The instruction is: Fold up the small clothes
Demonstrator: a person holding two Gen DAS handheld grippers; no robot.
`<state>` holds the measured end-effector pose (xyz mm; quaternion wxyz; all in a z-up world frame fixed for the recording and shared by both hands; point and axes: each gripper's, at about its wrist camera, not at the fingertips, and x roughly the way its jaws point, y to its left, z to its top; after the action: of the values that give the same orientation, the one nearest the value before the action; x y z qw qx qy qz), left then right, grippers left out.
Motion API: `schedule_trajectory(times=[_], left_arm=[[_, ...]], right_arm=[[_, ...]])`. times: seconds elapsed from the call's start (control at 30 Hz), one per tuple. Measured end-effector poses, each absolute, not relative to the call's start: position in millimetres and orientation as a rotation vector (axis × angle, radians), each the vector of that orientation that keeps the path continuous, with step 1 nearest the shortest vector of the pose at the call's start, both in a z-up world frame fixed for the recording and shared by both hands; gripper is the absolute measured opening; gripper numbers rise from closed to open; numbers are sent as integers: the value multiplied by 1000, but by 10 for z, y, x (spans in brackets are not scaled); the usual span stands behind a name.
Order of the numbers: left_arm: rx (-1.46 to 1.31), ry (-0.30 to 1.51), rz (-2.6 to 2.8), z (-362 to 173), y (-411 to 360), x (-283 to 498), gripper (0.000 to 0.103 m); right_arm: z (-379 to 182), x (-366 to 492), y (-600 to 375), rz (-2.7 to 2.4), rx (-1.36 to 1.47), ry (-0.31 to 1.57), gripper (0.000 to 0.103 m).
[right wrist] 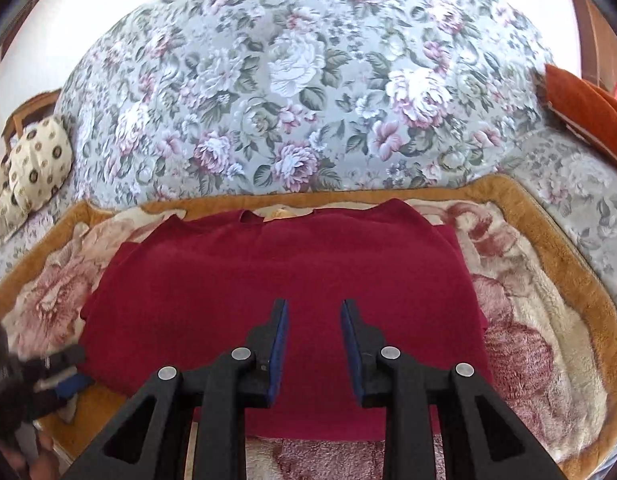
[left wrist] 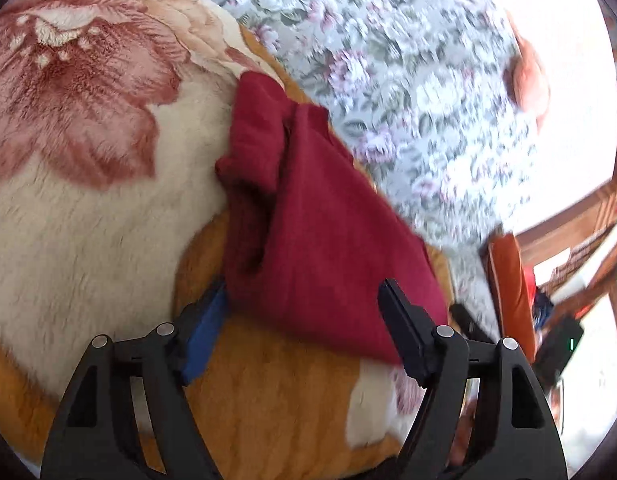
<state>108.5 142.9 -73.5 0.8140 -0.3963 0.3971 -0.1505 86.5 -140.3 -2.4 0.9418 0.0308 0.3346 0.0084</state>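
The folded shirt (right wrist: 284, 300) is seen whole only beyond the narrowly parted, empty right gripper (right wrist: 314, 344); its edge lies between the wide-spread left gripper (left wrist: 304, 332) fingers.

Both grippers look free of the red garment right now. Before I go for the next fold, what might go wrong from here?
1. The red garment lies on a plush floral blanket; fingers closing low may pinch pile along with the cloth.
2. In the left view its far end is bunched in loose folds, so a fold now could lock in creases.
3. The left gripper is open at the hem and the right gripper open above the middle: uneven grabs would skew the fold.
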Motion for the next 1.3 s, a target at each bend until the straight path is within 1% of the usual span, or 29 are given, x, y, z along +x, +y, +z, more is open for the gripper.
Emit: schedule_trajectory(times=[0.17,0.23,0.3,0.37,0.4,0.47,0.5,0.57,0.67,0.7,0.8,0.83,0.9,1.07,1.1,1.2,1.3], left_arm=[[-914,804,-275,-697,1426,1179,75],[-900,796,-242,-678,1418,1159,66],[-891,804,-208,-697,1426,1144,54],[-922,824,-165,-769,1485,1133,49],[-944,833,-154,-810,1514,1135,44],[-938,842,-158,-812,1496,1146,45],[-927,854,-171,-805,1468,1164,48],[-913,857,-208,-782,1414,1190,50],[-963,838,-273,-803,1391,1191,49],[-954,835,-268,-797,1389,1183,40],[-971,838,-188,-843,1493,1175,22],[-994,846,-168,-888,1532,1176,20],[-983,846,-149,-877,1522,1165,18],[-853,795,-81,-661,1424,1080,18],[-839,789,-77,-649,1414,1072,16],[-788,796,-84,-613,1340,1106,12],[-652,779,-102,-468,1138,1128,11]], right_arm=[[-29,863,-1320,25,21,682,25],[-33,865,-1318,25,21,684,25],[-40,871,-1323,26,25,689,25],[-50,881,-1329,27,27,696,25],[-51,885,-1327,26,27,697,25],[-48,889,-1310,27,21,698,25],[-48,890,-1299,28,16,698,25],[-49,892,-1278,29,5,698,25],[-66,903,-1249,34,-7,708,25],[-68,903,-1250,33,-6,709,25],[-78,908,-1269,35,3,714,25],[-81,915,-1276,35,7,716,25],[-89,925,-1277,35,8,722,25],[-87,930,-1246,34,-8,723,25],[-86,930,-1241,34,-11,723,25],[-89,945,-1230,42,-16,731,25],[4,1115,-1277,188,108,743,25]])
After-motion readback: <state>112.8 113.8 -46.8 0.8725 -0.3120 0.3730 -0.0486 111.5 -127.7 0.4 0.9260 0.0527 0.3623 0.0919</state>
